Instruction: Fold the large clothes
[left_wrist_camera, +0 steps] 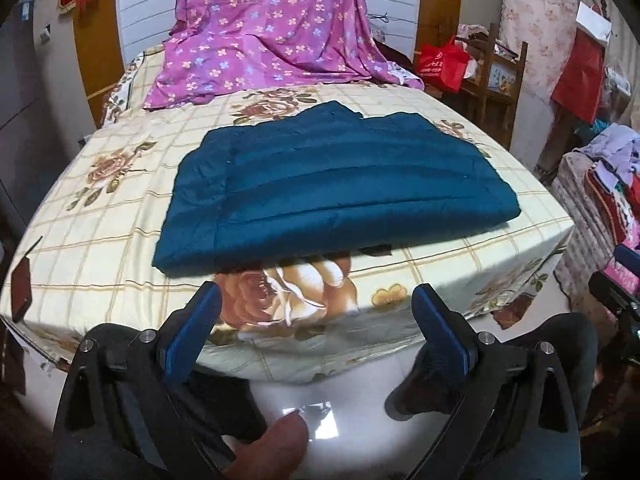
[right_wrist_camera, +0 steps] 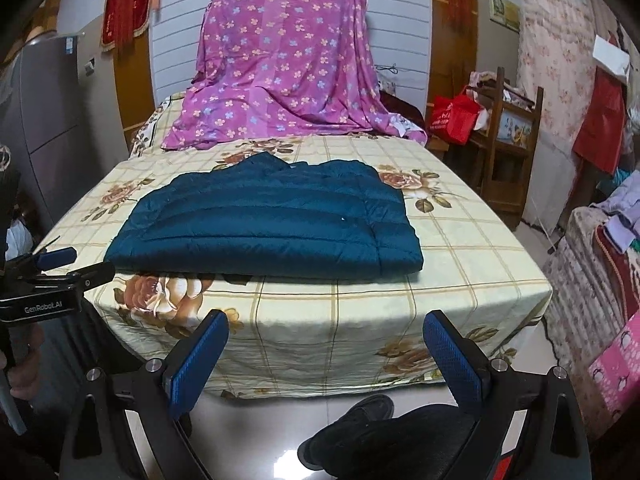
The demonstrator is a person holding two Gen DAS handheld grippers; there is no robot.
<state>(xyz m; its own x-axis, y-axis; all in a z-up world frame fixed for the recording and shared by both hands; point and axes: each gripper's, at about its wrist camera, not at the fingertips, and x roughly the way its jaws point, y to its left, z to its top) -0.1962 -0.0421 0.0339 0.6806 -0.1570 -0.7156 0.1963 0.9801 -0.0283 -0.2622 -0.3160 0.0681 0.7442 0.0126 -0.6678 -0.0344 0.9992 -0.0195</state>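
A dark teal quilted jacket (left_wrist_camera: 332,188) lies folded into a flat rectangle near the front edge of the bed; it also shows in the right wrist view (right_wrist_camera: 272,228). My left gripper (left_wrist_camera: 316,300) is open and empty, held back from the bed's front edge, below the jacket. My right gripper (right_wrist_camera: 326,332) is open and empty, also off the bed in front of its hanging sheet. The left gripper (right_wrist_camera: 56,264) shows at the left edge of the right wrist view.
The bed (left_wrist_camera: 100,216) has a cream checked sheet with rose prints. A purple floral cloth (left_wrist_camera: 264,32) drapes over the far end. A wooden rack (right_wrist_camera: 508,136) and a red bag (right_wrist_camera: 452,118) stand right. Piled clothes (right_wrist_camera: 600,240) sit far right. My shoes (right_wrist_camera: 352,420) are on the glossy floor.
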